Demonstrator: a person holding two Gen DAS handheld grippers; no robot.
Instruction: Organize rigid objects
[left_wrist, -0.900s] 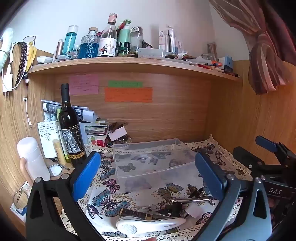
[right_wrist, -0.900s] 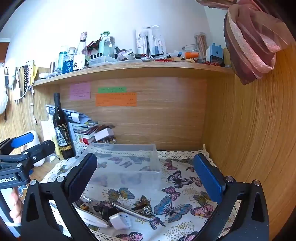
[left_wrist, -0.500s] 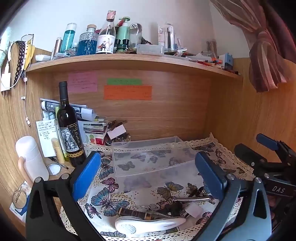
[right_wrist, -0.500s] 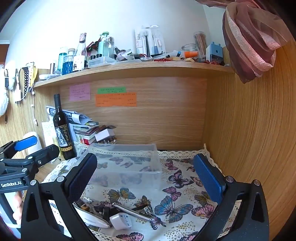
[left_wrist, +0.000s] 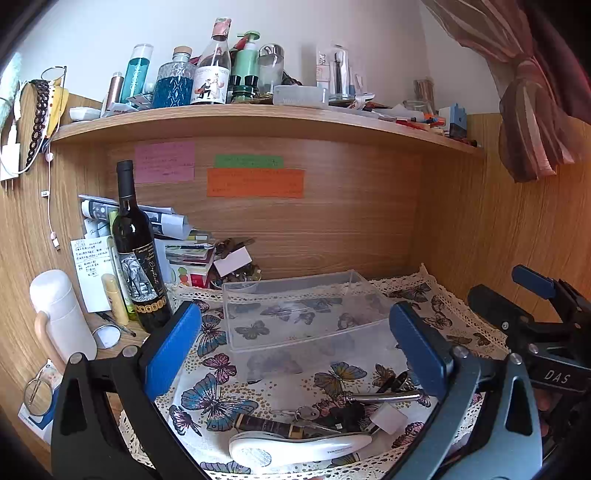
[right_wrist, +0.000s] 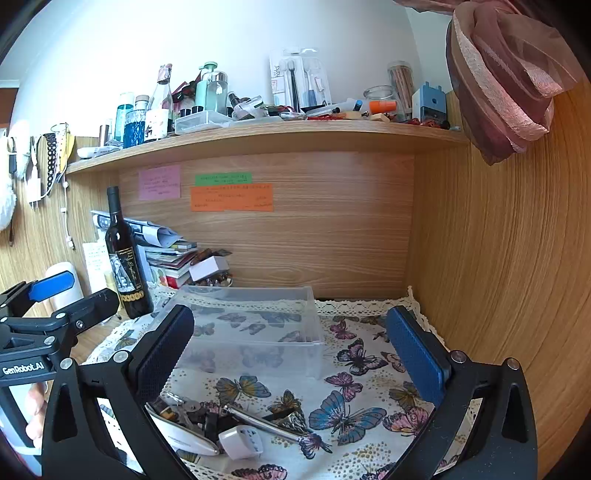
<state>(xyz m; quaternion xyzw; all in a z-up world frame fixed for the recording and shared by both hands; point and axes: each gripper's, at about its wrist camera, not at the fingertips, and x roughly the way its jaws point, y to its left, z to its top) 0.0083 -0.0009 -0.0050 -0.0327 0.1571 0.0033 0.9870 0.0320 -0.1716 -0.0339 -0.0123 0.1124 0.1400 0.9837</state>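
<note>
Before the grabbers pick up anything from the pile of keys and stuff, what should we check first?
1. Left gripper open and holding nothing: ok.
2. Right gripper open and holding nothing: ok.
3. Clear plastic bin upright, no lid, with room inside: ok.
4. Pile in plain sight: white oblong device, keys, metal rod and white charger cube lie on the butterfly cloth in front of the bin: ok.
5. Items easy to grab one at a time: not ok, they overlap in a heap.
6. Wine bottle away from the path: ok, it stands left of the bin.
</note>
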